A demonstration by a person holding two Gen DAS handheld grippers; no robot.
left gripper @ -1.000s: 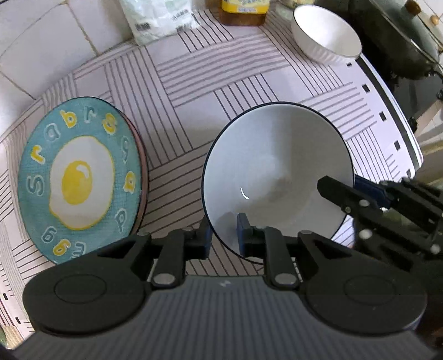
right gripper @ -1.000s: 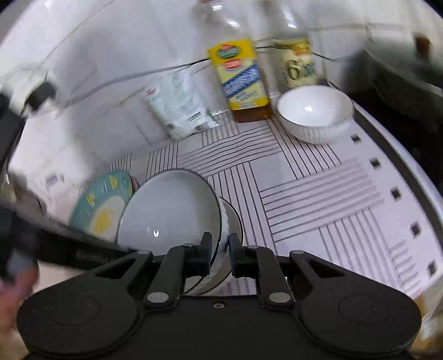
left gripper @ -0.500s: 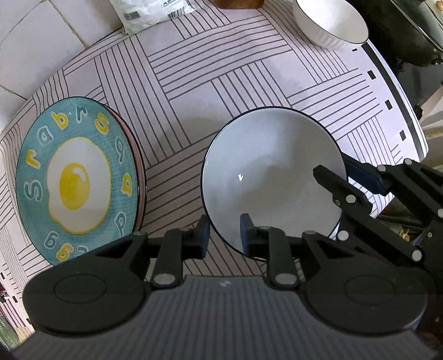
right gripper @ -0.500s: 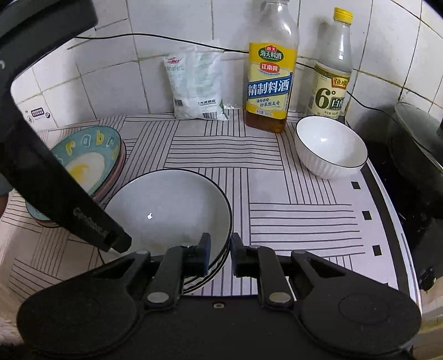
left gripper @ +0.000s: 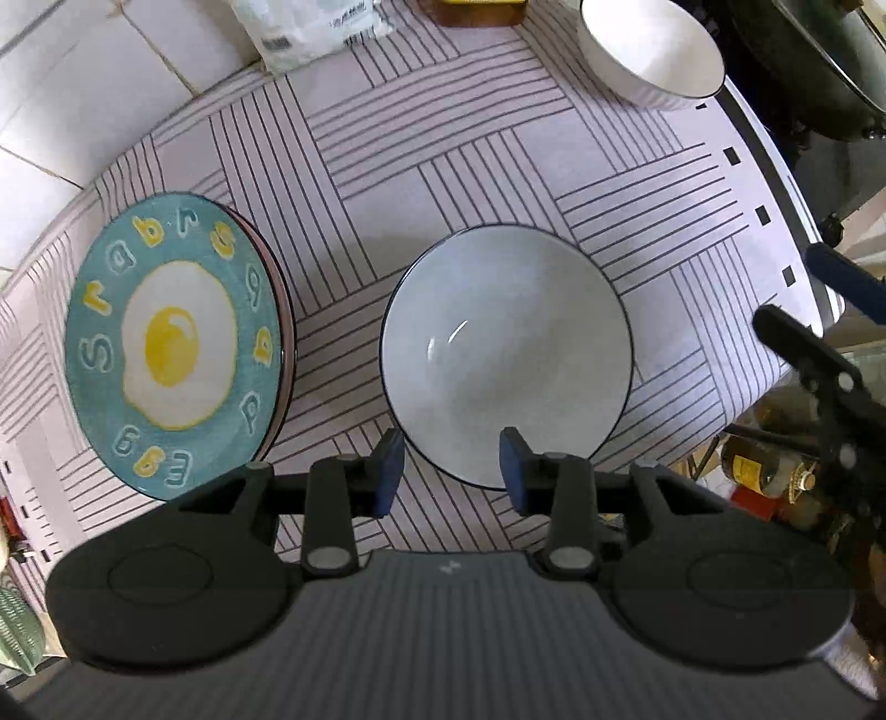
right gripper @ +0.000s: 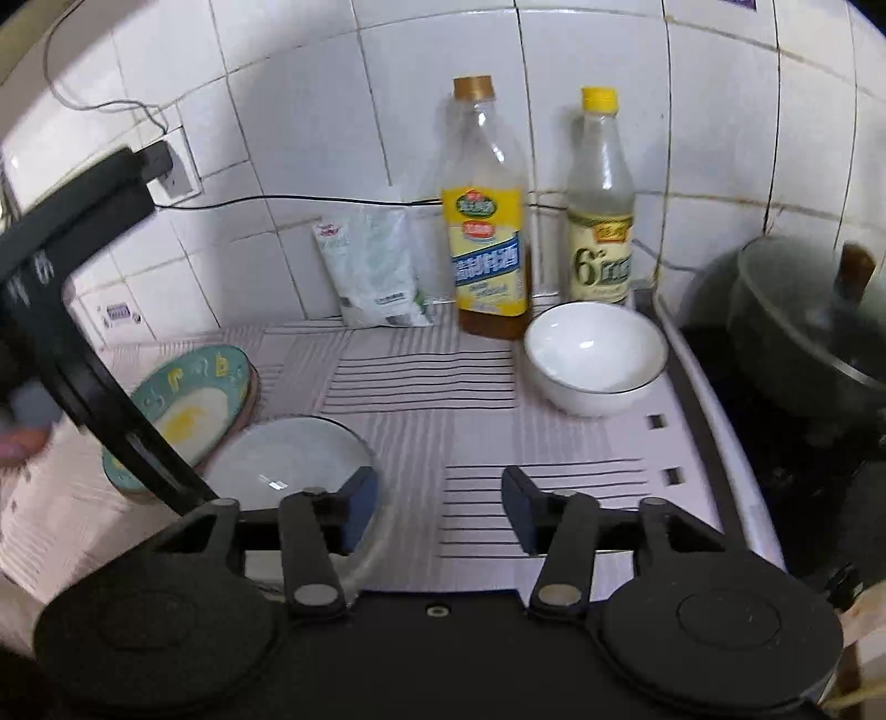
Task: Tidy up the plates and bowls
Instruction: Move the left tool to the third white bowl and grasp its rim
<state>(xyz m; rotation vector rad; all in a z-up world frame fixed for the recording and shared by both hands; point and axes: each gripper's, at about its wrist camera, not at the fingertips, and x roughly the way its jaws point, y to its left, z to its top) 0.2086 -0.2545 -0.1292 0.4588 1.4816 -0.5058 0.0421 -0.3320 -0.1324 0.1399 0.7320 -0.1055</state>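
Just ahead of the left gripper (left gripper: pixel 451 462) sits the wide grey bowl with a thin dark rim (left gripper: pixel 506 354), upright on the striped pink-and-white cloth of the table (left gripper: pixel 443 166). The gripper's blue-padded fingers stand apart and hold nothing; the bowl's near rim lies between and just beyond their tips, though contact cannot be told. To the left of this gripper a teal round plate printed with a fried egg and yellow letters (left gripper: pixel 174 338) rests on top of a pinkish plate whose edge (left gripper: pixel 285 310) peeks out at its right side. Far ahead and to the right stands a smaller white bowl with a dark rim line (left gripper: pixel 650 47).

From the right wrist view, the right gripper (right gripper: pixel 440 507) is also spread wide and empty, above bare cloth. The grey bowl (right gripper: pixel 293 459) lies just left of its left finger, with the teal plate (right gripper: pixel 188 404) beyond that, partly crossed by the black frame of the left gripper. Ahead and slightly right is the white bowl (right gripper: pixel 595 360), near a yellow-labelled bottle of amber liquid (right gripper: pixel 487 232), a clear yellow-capped bottle (right gripper: pixel 601 216) and a white plastic pouch (right gripper: pixel 376 268) against the tiled wall.
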